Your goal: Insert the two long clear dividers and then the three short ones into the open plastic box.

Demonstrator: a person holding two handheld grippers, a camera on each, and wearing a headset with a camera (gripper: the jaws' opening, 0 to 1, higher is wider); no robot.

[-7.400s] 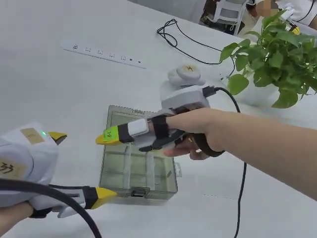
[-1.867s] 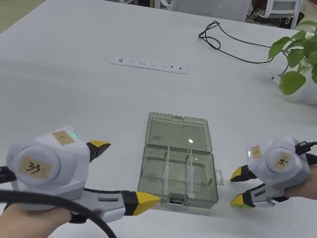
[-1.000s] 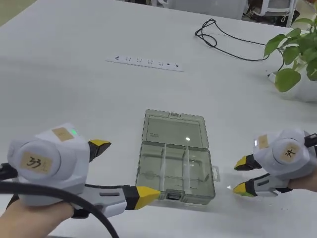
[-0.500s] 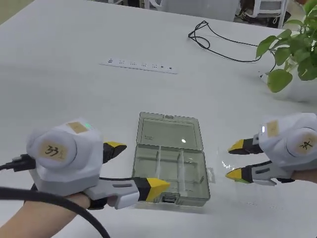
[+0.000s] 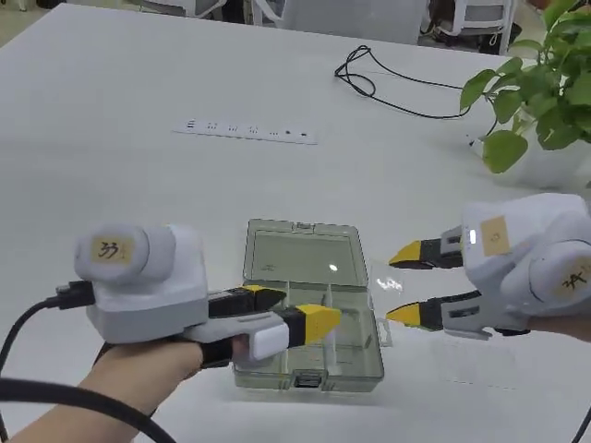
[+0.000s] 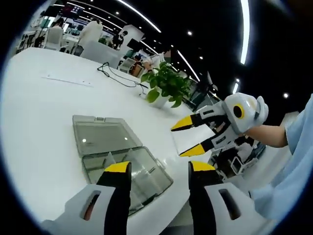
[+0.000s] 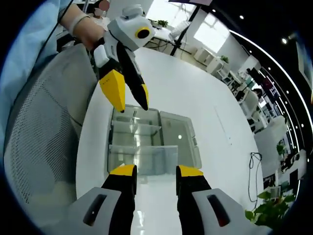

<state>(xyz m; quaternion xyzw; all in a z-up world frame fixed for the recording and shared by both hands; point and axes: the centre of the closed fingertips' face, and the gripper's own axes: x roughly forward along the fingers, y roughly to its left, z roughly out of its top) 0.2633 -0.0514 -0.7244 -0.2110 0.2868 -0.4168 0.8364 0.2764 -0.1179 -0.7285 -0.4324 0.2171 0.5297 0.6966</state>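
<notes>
The open clear plastic box (image 5: 354, 365) lies on the white table, its lid (image 5: 300, 251) flat behind it. Clear dividers stand inside the box (image 7: 134, 128). My left gripper (image 5: 292, 309) hovers over the box's front left part, open, with nothing between its fingers (image 6: 117, 172). My right gripper (image 5: 404, 282) hangs open just right of the box, level with it. In the right gripper view, a clear flat piece (image 7: 143, 156) lies just ahead of my right gripper (image 7: 155, 171), with the left gripper (image 7: 130, 98) above the box. The left gripper view has the right gripper (image 6: 185, 139) beyond the box (image 6: 132, 166).
A white power strip (image 5: 245, 130) lies far behind the box. A black cable (image 5: 369, 88) runs at the back. A potted green plant (image 5: 536, 83) stands at the back right. A grey mesh chair (image 7: 44, 147) is beside the table.
My left gripper has swung right and now sits over the box's front. The right gripper has lifted and come closer to the box. The head camera has shifted too.
</notes>
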